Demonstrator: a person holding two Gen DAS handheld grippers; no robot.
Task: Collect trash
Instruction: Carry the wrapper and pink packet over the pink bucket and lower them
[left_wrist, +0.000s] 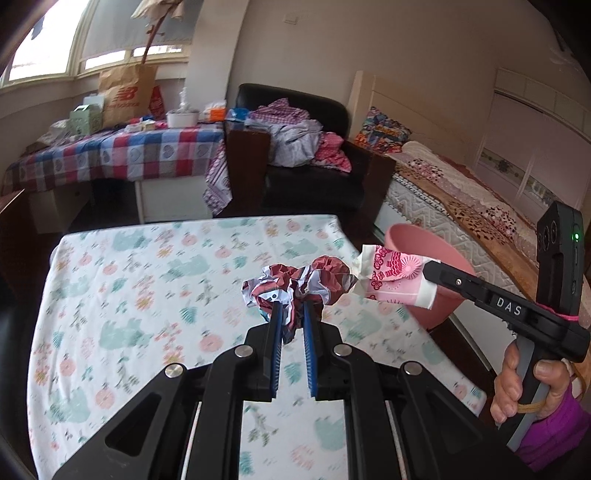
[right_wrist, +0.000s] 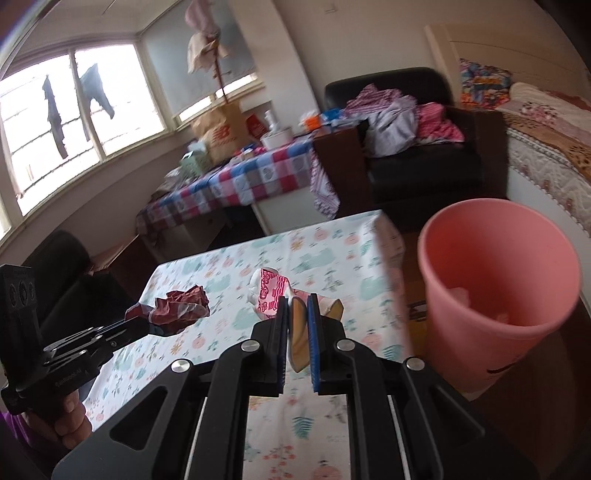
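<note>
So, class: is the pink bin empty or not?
Not empty. The right wrist view shows pale scraps inside the pink bin, low down; what they are cannot be told.

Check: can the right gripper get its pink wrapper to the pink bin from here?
Probably yes. The right gripper, shut on the pink wrapper, is close beside the pink bin; the bin's mouth is open, with nothing between them. The left gripper is off to the other side.

**Room Beyond the Floral Table**

A floral cloth (left_wrist: 129, 295) was spread over the near table. Behind it, a checked cloth (left_wrist: 122, 155) covered a second table, on which a brown paper bag (left_wrist: 125, 94) and a white bowl (left_wrist: 182, 118) were set. Crumpled clothes (left_wrist: 295, 136) were heaped on a black armchair (left_wrist: 314, 184). A bed (left_wrist: 461, 199) was placed along the right wall. Garments (right_wrist: 55, 114) were hung outside the window.
</note>
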